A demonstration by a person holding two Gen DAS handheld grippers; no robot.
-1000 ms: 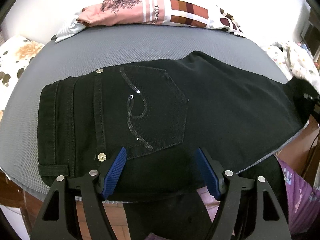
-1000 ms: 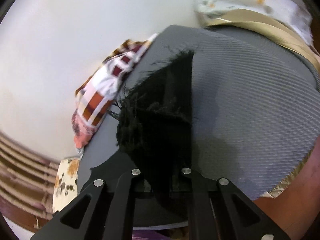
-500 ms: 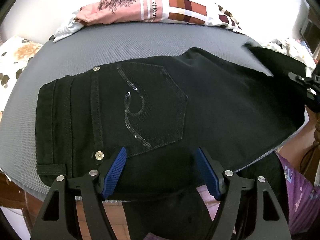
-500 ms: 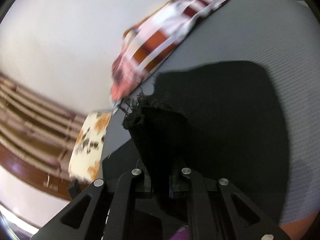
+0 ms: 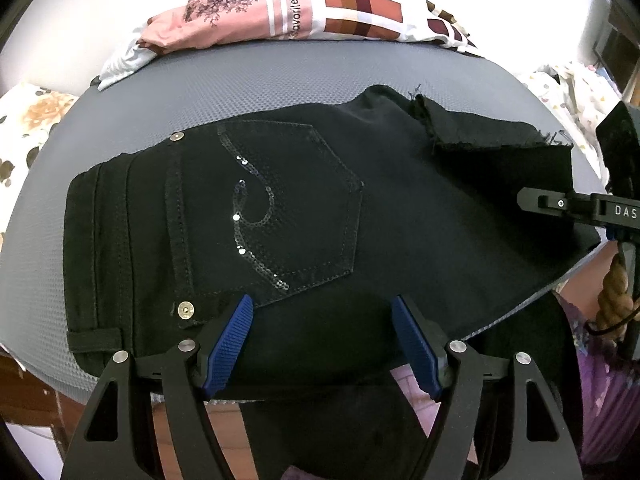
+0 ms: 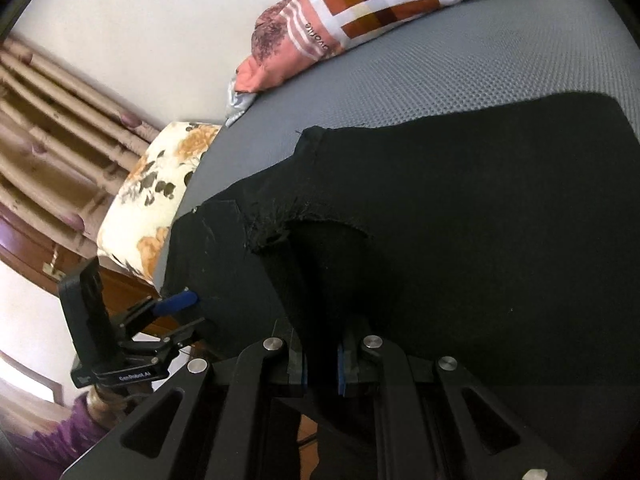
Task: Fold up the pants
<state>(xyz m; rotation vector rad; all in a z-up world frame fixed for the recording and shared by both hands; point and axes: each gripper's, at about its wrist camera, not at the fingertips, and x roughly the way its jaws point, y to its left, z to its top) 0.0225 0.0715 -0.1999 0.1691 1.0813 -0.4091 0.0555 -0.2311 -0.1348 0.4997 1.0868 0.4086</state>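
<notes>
Black pants point(image 5: 280, 216) lie flat on a grey mesh surface point(image 5: 280, 80), waistband to the left, sequined back pocket facing up. My left gripper point(image 5: 324, 340) is open at the near edge, its blue pads straddling the cloth below the pocket without pinching it. My right gripper point(image 6: 322, 368) is shut on the frayed leg hem point(image 6: 288, 228) and holds it folded over the upper leg. The hem point(image 5: 480, 136) shows at the right in the left wrist view, with the right gripper point(image 5: 536, 202) behind it.
A pile of pink and checked clothes point(image 5: 304, 12) lies at the far edge of the surface. A floral cushion point(image 6: 148, 196) sits to the left. Curtains point(image 6: 48, 128) hang beyond it. The near edge of the surface runs just under my left gripper.
My right gripper has carried the leg hem leftward over the pants, folding the leg back toward the waist. The left gripper has stayed in place, open.
</notes>
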